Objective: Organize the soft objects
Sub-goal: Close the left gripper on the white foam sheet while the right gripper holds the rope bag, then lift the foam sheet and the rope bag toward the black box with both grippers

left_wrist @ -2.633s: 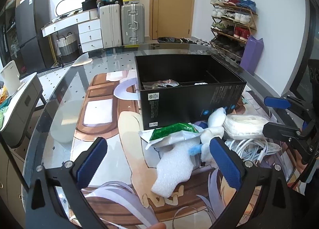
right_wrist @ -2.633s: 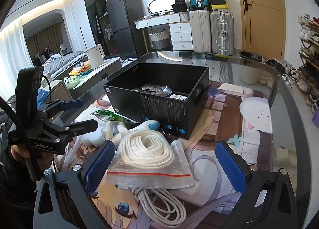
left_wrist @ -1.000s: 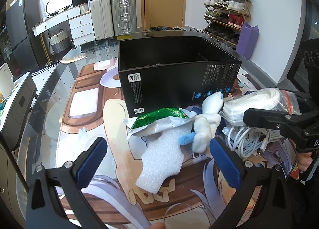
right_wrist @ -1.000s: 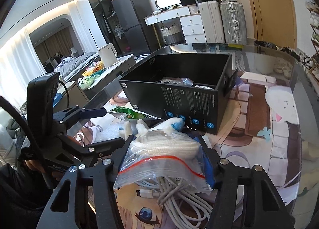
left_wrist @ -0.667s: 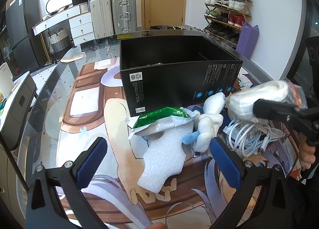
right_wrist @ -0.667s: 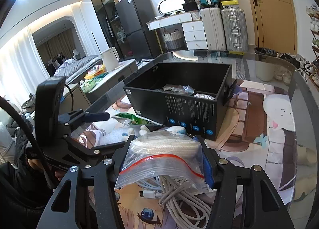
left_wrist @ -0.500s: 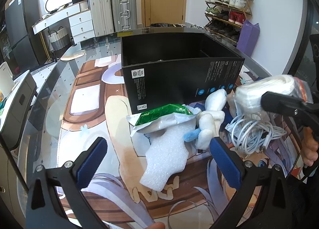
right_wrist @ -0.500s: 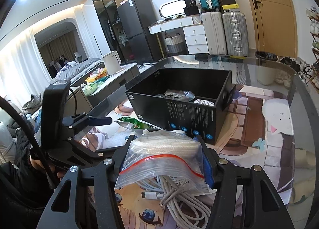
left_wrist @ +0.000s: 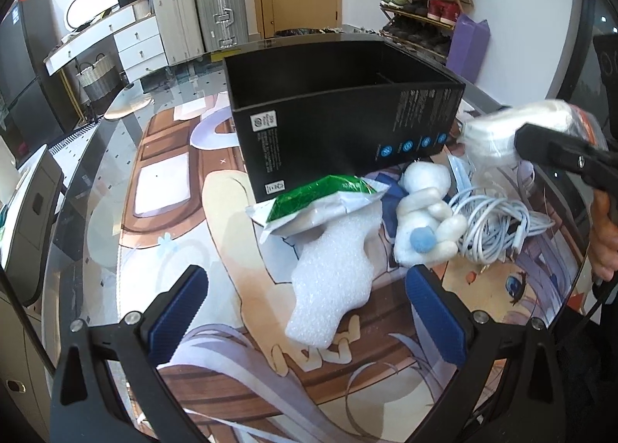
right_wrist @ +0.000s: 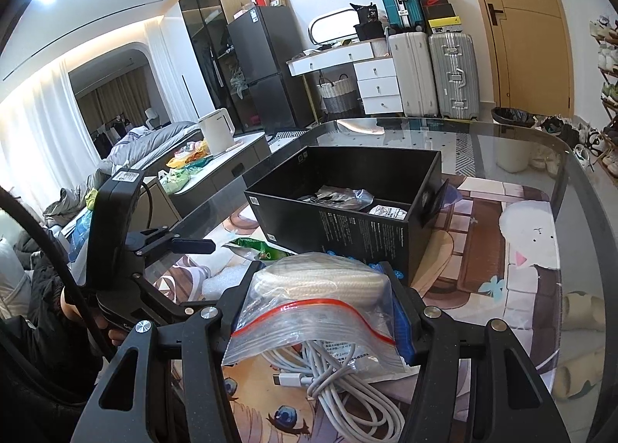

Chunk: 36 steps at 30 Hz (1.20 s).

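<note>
The right tool (right_wrist: 322, 302) clamps a zip bag of white rope (right_wrist: 320, 288), held above the worktop (right_wrist: 513, 141) beside the black box (right_wrist: 347, 211). The left tool (left_wrist: 305, 311) stands wide and empty over the foam piece (left_wrist: 332, 284), plush toy (left_wrist: 423, 226) and cables (left_wrist: 494, 226).

left hand-held gripper (left_wrist: 307, 302) — black frame, blue pads (left_wrist: 177, 306), silver screws | right hand-held gripper (right_wrist: 322, 308) — same | dark sleeve (right_wrist: 34, 342)

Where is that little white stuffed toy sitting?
In the left wrist view, the white plush toy lies on the table right of centre, between the foam piece and the white cables.
</note>
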Tool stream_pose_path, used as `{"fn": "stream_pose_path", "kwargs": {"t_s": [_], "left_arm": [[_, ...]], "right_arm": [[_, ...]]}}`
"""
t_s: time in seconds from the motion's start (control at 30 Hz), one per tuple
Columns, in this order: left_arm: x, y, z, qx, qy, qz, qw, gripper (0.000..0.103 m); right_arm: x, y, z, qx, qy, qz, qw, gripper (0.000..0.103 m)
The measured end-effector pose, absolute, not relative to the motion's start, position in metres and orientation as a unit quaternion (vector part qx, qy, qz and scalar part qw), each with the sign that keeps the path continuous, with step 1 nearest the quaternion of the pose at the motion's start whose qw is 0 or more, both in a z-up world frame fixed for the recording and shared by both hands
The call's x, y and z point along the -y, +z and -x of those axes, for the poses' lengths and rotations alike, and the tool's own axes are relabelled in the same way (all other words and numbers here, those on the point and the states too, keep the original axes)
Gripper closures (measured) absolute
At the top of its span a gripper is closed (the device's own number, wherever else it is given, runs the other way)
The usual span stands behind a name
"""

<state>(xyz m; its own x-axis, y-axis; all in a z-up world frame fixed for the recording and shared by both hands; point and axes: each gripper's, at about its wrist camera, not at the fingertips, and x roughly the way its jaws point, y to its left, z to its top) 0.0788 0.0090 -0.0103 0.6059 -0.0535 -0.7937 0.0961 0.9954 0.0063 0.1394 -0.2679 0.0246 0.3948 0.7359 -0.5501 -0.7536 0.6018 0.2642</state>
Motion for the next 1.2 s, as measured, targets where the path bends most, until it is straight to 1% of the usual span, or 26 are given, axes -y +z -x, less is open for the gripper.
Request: {"fn": "stream_pose_path", "kwargs": {"t_s": [0.1, 0.17, 0.23, 0.27, 0.3, 0.33, 0.37, 0.43, 0.47, 0.5, 0.63, 1.2], "left_arm": [[-0.007, -0.012, -0.076, -0.443, -0.048, -0.032, 0.895, 0.003], [-0.006, -0.012, -0.076, -0.445, -0.049, -0.036, 0.894, 0.008], [-0.005, -0.013, -0.075, -0.449, -0.05, -0.036, 0.892, 0.017], [-0.005, -0.014, -0.076, -0.45, -0.05, -0.036, 0.891, 0.019], [-0.005, -0.014, -0.076, -0.451, -0.05, -0.036, 0.89, 0.025], [-0.006, -0.014, -0.075, -0.452, -0.052, -0.035, 0.89, 0.034], [-0.007, -0.014, -0.076, -0.455, -0.056, -0.032, 0.888, 0.039], [-0.008, -0.013, -0.075, -0.456, -0.066, -0.025, 0.887, 0.055], [-0.008, -0.013, -0.075, -0.455, -0.07, -0.024, 0.887, 0.057], [-0.007, -0.012, -0.074, -0.454, -0.073, -0.025, 0.888, 0.062], [-0.004, -0.007, -0.07, -0.447, -0.081, -0.023, 0.891, 0.065], [-0.007, 0.023, -0.055, -0.406, -0.116, 0.012, 0.906, 0.065]], "right_arm": [[0.268, 0.024, -0.139, -0.321, 0.445, 0.013, 0.836, 0.045], [0.268, 0.025, -0.139, -0.321, 0.446, 0.013, 0.836, 0.045], [0.268, 0.025, -0.139, -0.321, 0.445, 0.014, 0.836, 0.045], [0.268, 0.025, -0.139, -0.321, 0.446, 0.014, 0.836, 0.045], [0.268, 0.025, -0.139, -0.321, 0.446, 0.014, 0.835, 0.045], [0.268, 0.025, -0.139, -0.321, 0.445, 0.014, 0.836, 0.045], [0.268, 0.025, -0.139, -0.321, 0.445, 0.013, 0.836, 0.045], [0.269, 0.026, -0.139, -0.321, 0.446, 0.013, 0.835, 0.045], [0.269, 0.026, -0.139, -0.322, 0.446, 0.013, 0.835, 0.045], [0.269, 0.026, -0.139, -0.322, 0.446, 0.012, 0.835, 0.045], [0.269, 0.026, -0.139, -0.321, 0.446, 0.013, 0.835, 0.045], [0.271, 0.031, -0.135, -0.306, 0.453, 0.003, 0.837, 0.045]]}}
